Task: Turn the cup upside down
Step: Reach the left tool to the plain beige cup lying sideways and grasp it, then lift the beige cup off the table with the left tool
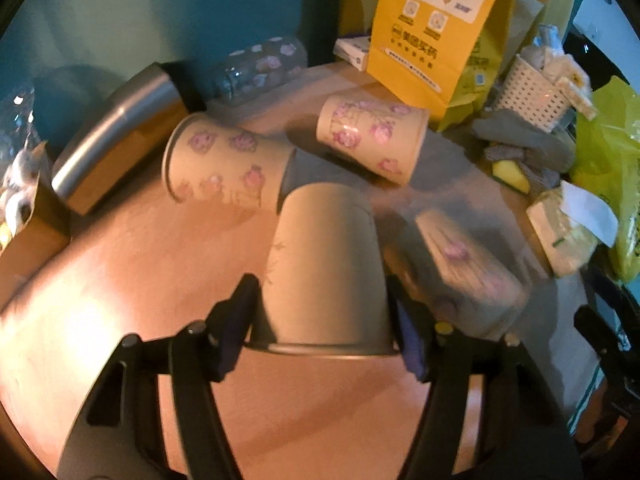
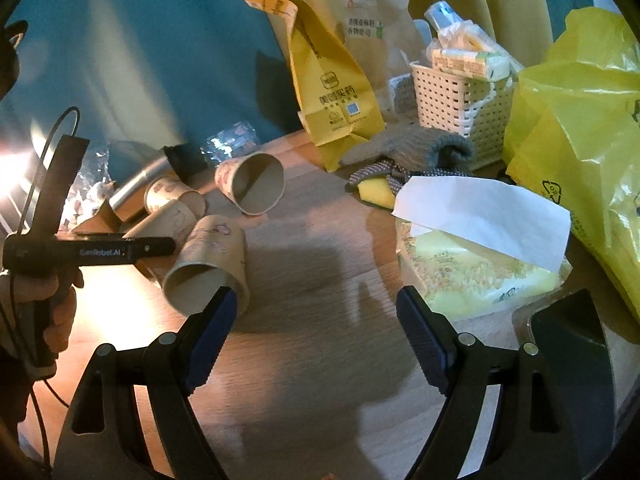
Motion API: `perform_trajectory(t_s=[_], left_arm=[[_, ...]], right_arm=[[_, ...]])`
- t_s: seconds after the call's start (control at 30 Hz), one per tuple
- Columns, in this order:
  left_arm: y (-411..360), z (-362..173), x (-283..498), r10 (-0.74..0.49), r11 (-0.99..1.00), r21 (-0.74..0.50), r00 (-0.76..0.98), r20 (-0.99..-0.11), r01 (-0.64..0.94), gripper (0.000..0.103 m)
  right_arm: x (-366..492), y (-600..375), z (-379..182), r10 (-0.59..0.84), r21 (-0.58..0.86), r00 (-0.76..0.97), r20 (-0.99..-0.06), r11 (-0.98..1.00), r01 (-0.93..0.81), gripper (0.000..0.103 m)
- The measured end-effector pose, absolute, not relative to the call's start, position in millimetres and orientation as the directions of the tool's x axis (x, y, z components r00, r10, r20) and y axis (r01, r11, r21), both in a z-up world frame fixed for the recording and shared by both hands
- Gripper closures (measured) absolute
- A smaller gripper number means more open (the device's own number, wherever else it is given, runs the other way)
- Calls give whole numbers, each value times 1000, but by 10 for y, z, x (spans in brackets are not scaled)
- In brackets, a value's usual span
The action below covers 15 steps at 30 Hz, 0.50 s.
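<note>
My left hand-held gripper (image 1: 324,316) clamped a cup (image 1: 324,264), rim toward me; right hand-held gripper (image 2: 312,328) gaped wide, holding nothing, over worktop (image 2: 320,360).

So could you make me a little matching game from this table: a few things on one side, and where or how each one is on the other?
Things:
1. paper cup
2. right gripper
3. grey glove
4. white tissue

States:
A. open, holding nothing
B. sticking out of a yellow-green pack
C. clamped between the left gripper fingers
D. lying in front of the white basket

Pairs: 1-C, 2-A, 3-D, 4-B
</note>
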<state>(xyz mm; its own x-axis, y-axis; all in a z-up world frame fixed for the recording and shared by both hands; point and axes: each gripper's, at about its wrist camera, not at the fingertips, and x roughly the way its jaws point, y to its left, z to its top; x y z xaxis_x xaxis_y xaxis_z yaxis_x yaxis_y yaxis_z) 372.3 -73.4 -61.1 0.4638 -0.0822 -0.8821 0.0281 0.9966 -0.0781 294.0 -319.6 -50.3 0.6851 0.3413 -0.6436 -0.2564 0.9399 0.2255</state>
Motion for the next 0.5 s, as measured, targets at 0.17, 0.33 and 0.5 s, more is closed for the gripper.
perform_trajectory(t_s=[0.17,0.33,0.5], left_arm=[[-800,-496,3289,-104,994,-114,474,-874,8,38],[-812,-446,2755,-133,986,-165,479,-867,-25,38],[-805,-464,2306,-155,975,-210,477,-865,-64,38]], right_arm=[[2734,-3153,-423,360,220,686,-633,933,-286,19],[2482,-3112,-399,378,219,676,-632,924,-313,19],[2224,-3023,-360,398,205,669,-628,913,-352,19]])
